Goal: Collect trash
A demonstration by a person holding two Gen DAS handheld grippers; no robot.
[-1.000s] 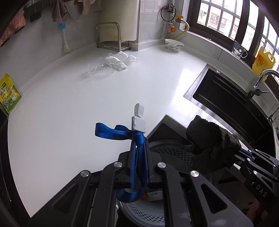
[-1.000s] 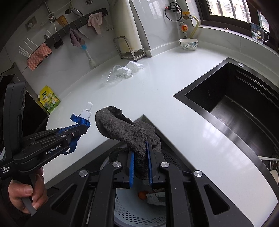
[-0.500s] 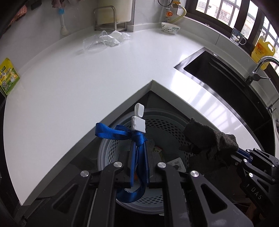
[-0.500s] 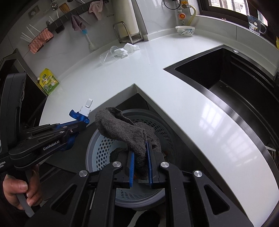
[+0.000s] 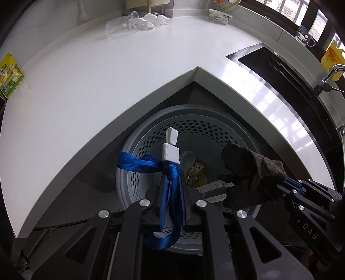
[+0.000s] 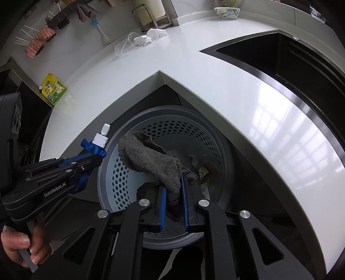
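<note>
Both claws lower, over bin (image 5: pixel 151 120)

A white counter (image 6: pixel 248 90) wraps the corner, a black sink (image 6: pixel 301 62) set in; daylight from the windows (image 5: pixel 306 13) gleams on it.

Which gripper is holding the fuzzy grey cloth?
The right gripper: its blue fingers pinch the grey cloth over the bin. The left gripper holds a blue strap.
</note>
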